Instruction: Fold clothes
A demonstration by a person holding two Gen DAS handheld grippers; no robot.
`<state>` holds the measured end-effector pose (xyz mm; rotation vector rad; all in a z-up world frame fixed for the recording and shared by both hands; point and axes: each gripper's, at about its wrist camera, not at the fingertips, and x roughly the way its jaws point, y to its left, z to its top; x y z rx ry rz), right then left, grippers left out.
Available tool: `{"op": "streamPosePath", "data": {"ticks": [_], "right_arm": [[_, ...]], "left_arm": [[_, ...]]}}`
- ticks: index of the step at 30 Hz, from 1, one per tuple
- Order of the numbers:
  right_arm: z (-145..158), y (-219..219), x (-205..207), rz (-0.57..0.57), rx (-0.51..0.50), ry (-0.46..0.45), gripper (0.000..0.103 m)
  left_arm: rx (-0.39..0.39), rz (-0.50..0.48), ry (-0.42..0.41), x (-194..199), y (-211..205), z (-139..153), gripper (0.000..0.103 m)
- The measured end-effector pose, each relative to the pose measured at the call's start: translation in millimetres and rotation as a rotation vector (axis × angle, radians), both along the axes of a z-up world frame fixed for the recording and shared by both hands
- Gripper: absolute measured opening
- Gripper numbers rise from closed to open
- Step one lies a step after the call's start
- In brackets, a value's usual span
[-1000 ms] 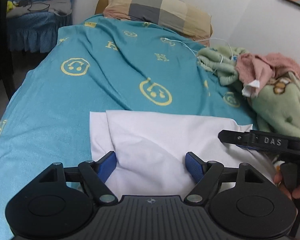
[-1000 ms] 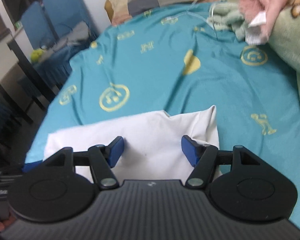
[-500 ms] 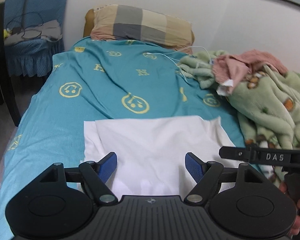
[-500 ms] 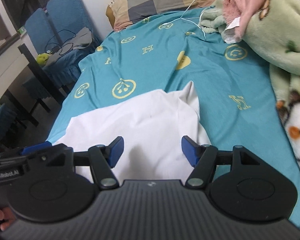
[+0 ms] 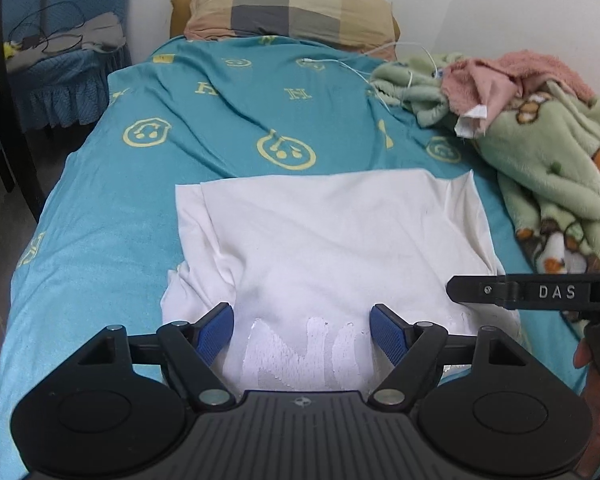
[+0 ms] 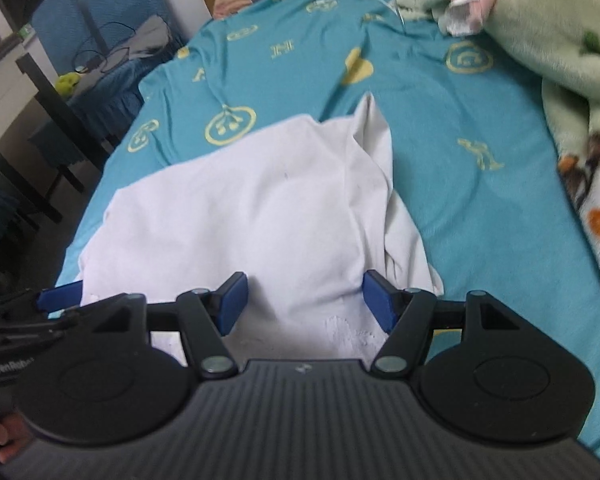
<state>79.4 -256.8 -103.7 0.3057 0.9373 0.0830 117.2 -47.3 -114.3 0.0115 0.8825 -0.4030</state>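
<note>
A white garment (image 5: 332, 236) lies partly folded on the teal bedsheet (image 5: 112, 216), its far edge folded over and a white embossed print near its near edge. It also shows in the right wrist view (image 6: 260, 216), with a corner sticking up at its far right. My left gripper (image 5: 302, 326) is open and empty, just above the garment's near edge. My right gripper (image 6: 302, 300) is open and empty over the same near part. The right gripper's finger (image 5: 532, 292) shows at the right of the left wrist view.
A green fleece blanket (image 5: 560, 152) with a pink cloth (image 5: 500, 76) on it is heaped along the bed's right side. A checked pillow (image 5: 288, 12) and a white cable (image 5: 380, 68) lie at the head. Blue-covered chairs (image 6: 100, 20) and a dark table (image 6: 32, 92) stand left.
Both grippers have pulled back toward the foot of the bed and stayed open. The garment lies where it was; its printed near part has come into view.
</note>
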Motion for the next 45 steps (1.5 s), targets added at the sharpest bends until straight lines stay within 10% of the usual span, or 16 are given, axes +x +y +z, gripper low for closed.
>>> {"op": "streamPosePath", "data": {"ticks": [6,9,17,21,31,45], "right_arm": [[4,-13,4,-0.054,0.096,0.021,0.067],[12,-33,-3,-0.124,0.247,0.017,0.068],[13,-69,-26,-0.255,0.708,0.049,0.068],[0,-63,-35,-0.247,0.911,0.112,0.068],[-54,-12,-38,-0.248,1.169,0.389,0.068],[-81,-22,-37,-0.548,1.221,0.287,0.068]], "left_arm": [[0.013,-0.028,-0.064,-8,1,21,0.079],[-0.109,-0.015,-0.044,-19,12,50,0.081],[-0.565,0.241,0.437,-22,50,19,0.088],[-0.622,0.373,0.509,-10,50,-22,0.087],[-0.795,0.473,0.459,-7,75,-63,0.069],[-0.903,0.385,0.285,-3,72,-38,0.024]]}}
